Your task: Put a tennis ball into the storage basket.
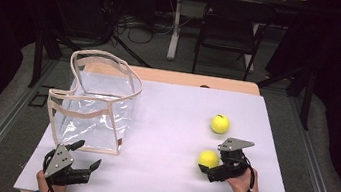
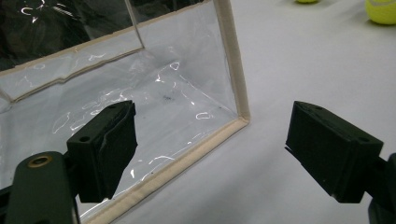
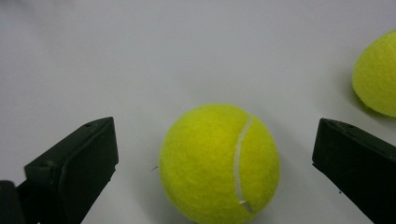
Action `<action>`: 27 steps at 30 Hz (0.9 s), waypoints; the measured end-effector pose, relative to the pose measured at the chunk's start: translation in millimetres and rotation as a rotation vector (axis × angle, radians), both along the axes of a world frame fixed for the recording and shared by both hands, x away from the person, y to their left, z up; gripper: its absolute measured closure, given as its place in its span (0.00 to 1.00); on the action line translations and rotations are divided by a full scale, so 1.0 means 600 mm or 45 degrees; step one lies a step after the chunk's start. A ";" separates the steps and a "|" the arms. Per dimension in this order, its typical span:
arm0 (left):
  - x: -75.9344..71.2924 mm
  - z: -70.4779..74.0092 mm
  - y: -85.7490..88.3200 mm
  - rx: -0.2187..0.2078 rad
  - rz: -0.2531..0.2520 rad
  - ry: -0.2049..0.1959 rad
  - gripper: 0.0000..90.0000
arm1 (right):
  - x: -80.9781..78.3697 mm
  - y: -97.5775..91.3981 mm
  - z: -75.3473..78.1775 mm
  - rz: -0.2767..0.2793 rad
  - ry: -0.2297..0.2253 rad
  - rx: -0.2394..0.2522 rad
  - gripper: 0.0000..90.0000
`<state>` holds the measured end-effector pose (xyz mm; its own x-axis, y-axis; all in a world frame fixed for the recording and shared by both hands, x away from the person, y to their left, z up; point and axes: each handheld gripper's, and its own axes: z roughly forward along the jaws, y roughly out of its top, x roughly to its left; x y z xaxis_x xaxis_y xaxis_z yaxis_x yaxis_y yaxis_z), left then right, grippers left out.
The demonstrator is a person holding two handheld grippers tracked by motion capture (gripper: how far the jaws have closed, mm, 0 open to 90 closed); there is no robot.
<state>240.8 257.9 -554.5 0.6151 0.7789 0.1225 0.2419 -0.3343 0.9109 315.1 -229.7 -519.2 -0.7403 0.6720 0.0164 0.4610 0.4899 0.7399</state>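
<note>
The right hand-held gripper (image 1: 210,164) lay low near the table's front right corner with its jaws spread wide and nothing between them pinched; the near tennis ball (image 1: 208,158) sat in the gap, just ahead of the jaws, resting on the table. In the right gripper view that tennis ball (image 3: 219,162) stood between the two black jaws with open white surface on either side of it, touching neither. The second tennis ball (image 1: 220,123) lay farther toward the back edge, apart from the first, and its edge was cut off at the right border of the right gripper view (image 3: 376,74).

The left hand-held gripper (image 1: 84,153) sat near the front left corner, jaws also wide apart and empty, aimed at the near bottom corner of the clear plastic bag (image 1: 99,101). In the left gripper view the bag's beige-trimmed corner (image 2: 240,119) stood between the jaws but ahead of them, not touched. The bag stood upright along the left side of the table, its mouth open upward.

The middle of the white table (image 1: 172,141) was bare, leaving free room between bag and balls. Beyond the back edge were a grey floor, a dark chair (image 1: 228,28) and a white table leg (image 1: 175,26); the rest of the room was too dark to make out. The person's hands were partly cut off at the bottom of the high view.
</note>
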 end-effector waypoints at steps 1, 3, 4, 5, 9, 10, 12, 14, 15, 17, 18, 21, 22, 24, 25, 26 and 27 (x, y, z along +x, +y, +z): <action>0.000 0.000 0.000 0.001 0.000 0.003 0.18 | 0.002 0.002 -0.001 0.000 0.006 -0.003 0.00; 0.000 -0.001 0.000 -0.006 0.005 0.003 0.18 | 0.007 0.008 -0.006 0.004 0.034 -0.024 0.00; 0.000 0.000 0.000 -0.006 0.005 0.003 0.18 | 0.007 0.008 -0.006 0.004 0.034 -0.024 0.00; 0.000 0.000 0.000 -0.002 0.004 0.003 0.18 | 0.009 0.009 -0.007 0.008 0.044 -0.033 0.00; -0.001 0.000 0.000 0.001 0.004 -0.001 0.18 | 0.014 0.017 -0.016 0.030 0.079 -0.065 0.00; -0.001 0.000 0.000 0.001 0.004 0.000 0.18 | 0.015 0.018 -0.017 0.033 0.084 -0.068 0.00; -0.001 0.001 0.000 0.000 0.004 -0.001 0.18 | 0.017 0.020 -0.019 0.032 0.092 -0.081 0.00; 0.000 0.000 -0.001 0.003 0.001 0.002 0.18 | 0.019 0.019 -0.020 0.027 0.100 -0.088 0.00; 0.000 0.000 0.000 0.001 0.003 0.002 0.18 | 0.021 0.019 -0.021 0.023 0.105 -0.089 0.00; 0.000 0.000 0.001 0.000 0.006 0.000 0.18 | 0.024 0.018 -0.023 0.015 0.115 -0.091 0.00; -0.001 0.000 0.000 0.000 0.005 -0.001 0.18 | 0.025 0.018 -0.024 0.012 0.123 -0.093 0.00; -0.001 0.001 0.000 0.002 0.002 -0.002 0.18 | 0.026 0.020 -0.029 0.007 0.140 -0.107 0.00; -0.001 0.001 0.000 0.003 0.002 -0.004 0.18 | 0.026 0.020 -0.030 0.010 0.143 -0.115 0.00; -0.002 0.001 0.000 0.002 0.003 -0.006 0.18 | 0.026 0.021 -0.030 0.005 0.142 -0.119 0.00; -0.002 0.001 0.000 0.003 0.002 -0.006 0.18 | 0.026 0.020 -0.030 0.001 0.142 -0.123 0.00; -0.001 0.001 0.000 0.003 0.002 -0.005 0.18 | 0.026 0.020 -0.030 -0.006 0.147 -0.126 0.01; -0.001 0.001 0.000 0.003 0.002 -0.004 0.18 | 0.026 0.019 -0.031 -0.011 0.149 -0.129 0.04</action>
